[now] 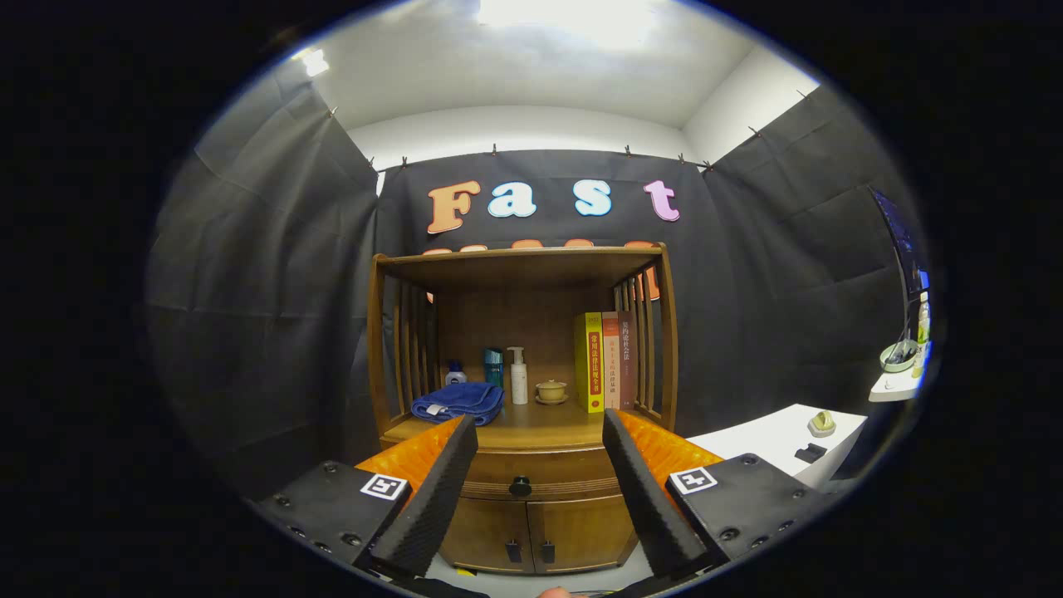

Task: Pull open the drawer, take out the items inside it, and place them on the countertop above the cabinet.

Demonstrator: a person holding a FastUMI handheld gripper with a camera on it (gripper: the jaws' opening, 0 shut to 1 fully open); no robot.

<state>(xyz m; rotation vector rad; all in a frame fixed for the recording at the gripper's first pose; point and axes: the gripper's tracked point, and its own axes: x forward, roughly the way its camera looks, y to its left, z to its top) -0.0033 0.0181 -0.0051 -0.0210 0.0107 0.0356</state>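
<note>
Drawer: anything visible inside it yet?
No. The drawer is closed, so its contents are hidden; only its front and dark knob show. The gripper is open, with the knob between its fingers, farther ahead.

The drawer (531, 475) is closed, so whatever lies inside cannot be seen. The spread fingers of the claw (538, 432) cover both ends of the drawer front and the front corners of the countertop (540, 422). A small bottle (455, 373) stands partly hidden behind the folded blue towel (459, 400). The cabinet (531, 531) base is cut off below. On the white table (772, 440) to the right, two small objects (815, 436) are too small to identify.
</note>
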